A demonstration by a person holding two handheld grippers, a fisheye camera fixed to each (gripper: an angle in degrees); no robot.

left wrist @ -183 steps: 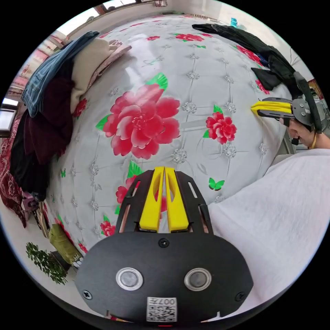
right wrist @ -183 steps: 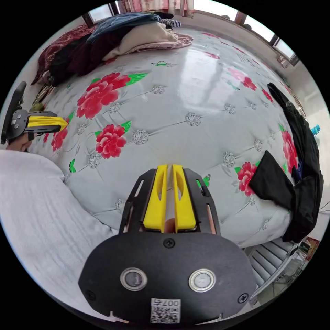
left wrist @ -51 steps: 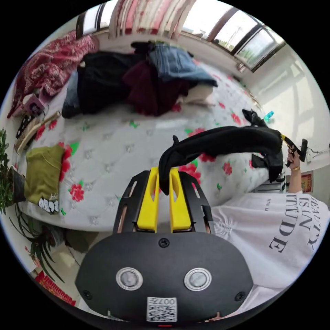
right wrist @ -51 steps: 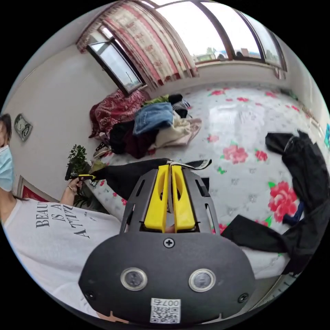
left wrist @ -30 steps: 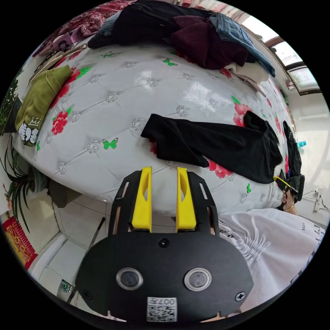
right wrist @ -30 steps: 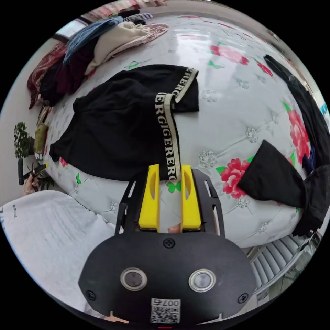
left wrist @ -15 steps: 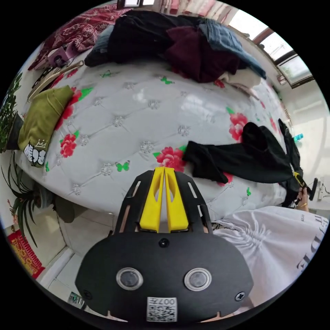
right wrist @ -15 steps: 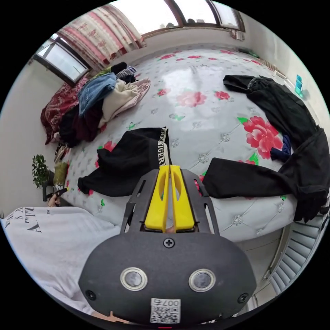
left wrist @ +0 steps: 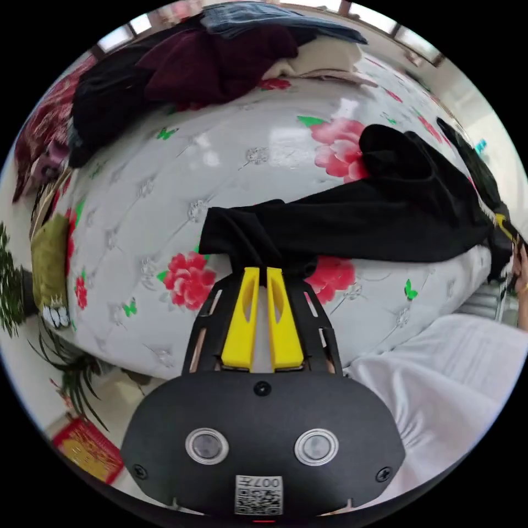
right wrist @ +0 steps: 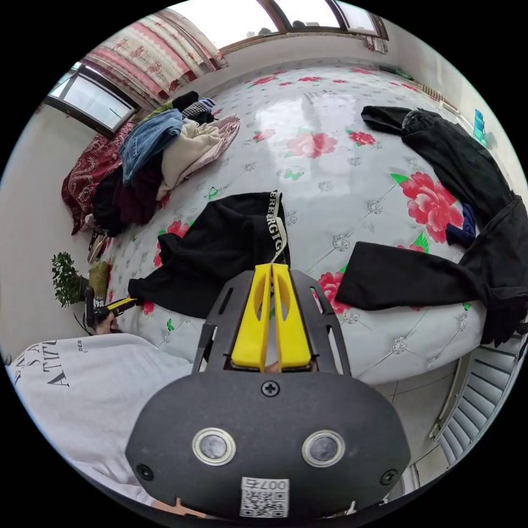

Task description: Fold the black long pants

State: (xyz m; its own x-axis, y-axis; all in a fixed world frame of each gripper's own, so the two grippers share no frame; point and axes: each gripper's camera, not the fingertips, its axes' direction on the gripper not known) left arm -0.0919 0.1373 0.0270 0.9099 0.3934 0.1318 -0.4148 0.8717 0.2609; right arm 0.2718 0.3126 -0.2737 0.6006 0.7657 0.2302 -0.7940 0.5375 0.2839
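Observation:
The black long pants (left wrist: 385, 220) lie stretched along the near edge of the flowered bed (left wrist: 220, 159). In the left gripper view my left gripper (left wrist: 258, 270) is shut on the bunched leg ends, with black cloth bulging at its tips. In the right gripper view the pants (right wrist: 220, 247) run leftward from the lettered waistband (right wrist: 276, 223). My right gripper (right wrist: 271, 267) is shut on the near end of that band. The left gripper (right wrist: 124, 303) shows small at the leg ends, and the right gripper (left wrist: 503, 223) at the waist end.
A pile of clothes (right wrist: 154, 159) sits on the far left part of the bed (right wrist: 330, 137). Other black garments (right wrist: 456, 159) lie to the right. An olive garment (left wrist: 47, 264) and a plant (right wrist: 66, 278) are beyond the leg ends. A person's white shirt (left wrist: 456, 379) is close by.
The left gripper, shut on nothing half a second ago, has come up to the leg ends and now grips them. The right gripper stays shut on the waistband. The pants are pulled straighter.

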